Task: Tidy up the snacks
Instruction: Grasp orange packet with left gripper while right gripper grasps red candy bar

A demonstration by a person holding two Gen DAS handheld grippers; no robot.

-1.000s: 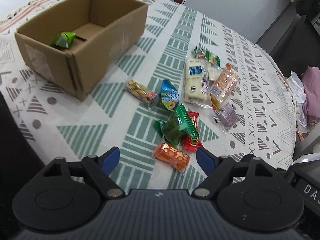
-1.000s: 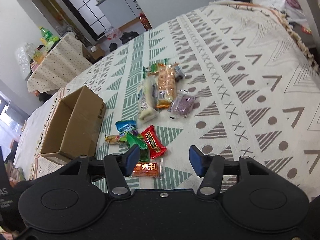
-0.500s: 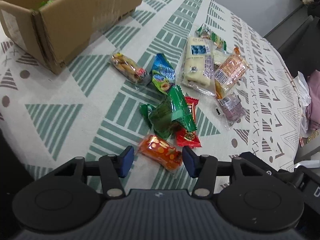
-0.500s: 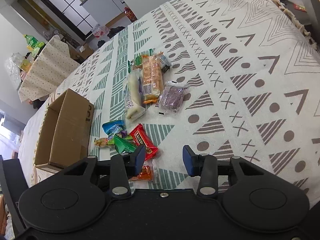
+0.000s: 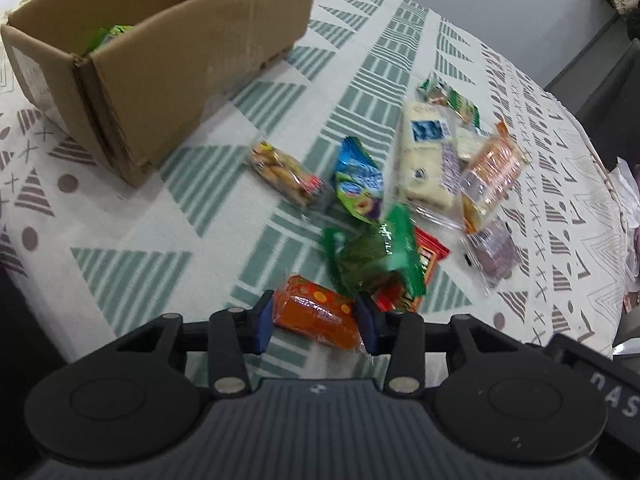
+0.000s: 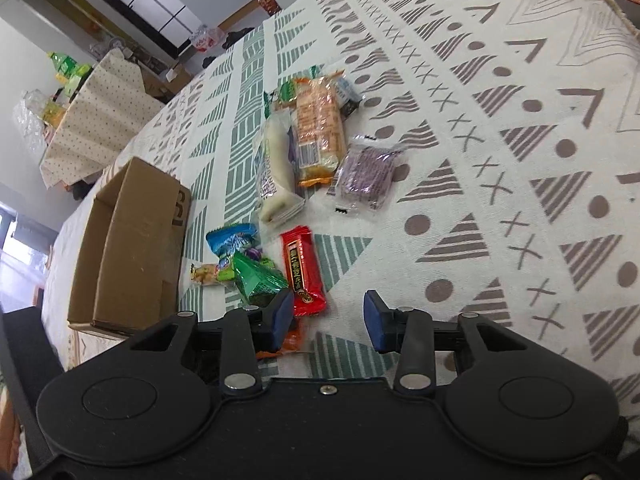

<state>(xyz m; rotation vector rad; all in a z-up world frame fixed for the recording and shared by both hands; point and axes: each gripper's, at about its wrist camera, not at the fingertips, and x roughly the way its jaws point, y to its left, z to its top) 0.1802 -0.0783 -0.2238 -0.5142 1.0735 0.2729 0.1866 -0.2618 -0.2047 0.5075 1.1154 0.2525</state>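
Observation:
My left gripper (image 5: 315, 322) is shut on an orange snack pack (image 5: 316, 316), its blue pads against both ends of the pack at the table's near edge. A green pack (image 5: 376, 258) lies on a red pack (image 5: 428, 258) just beyond. A cardboard box (image 5: 160, 60) with a green snack (image 5: 108, 34) inside stands at the far left. My right gripper (image 6: 326, 320) is open and empty above the cloth, beside the red pack (image 6: 302, 270). The orange pack (image 6: 292, 340) shows partly behind its left finger.
More snacks lie in a loose cluster: a biscuit pack (image 5: 284, 172), a blue pack (image 5: 358, 184), a white bar (image 5: 428, 160), an orange wafer pack (image 5: 492, 172), a purple pack (image 5: 494, 254). The patterned cloth (image 6: 500, 160) covers the table. The box (image 6: 128, 248) stands left.
My left gripper has moved down and forward onto the orange pack and its jaws have closed from wide open onto it. My right gripper has narrowed a little and come nearer the snacks.

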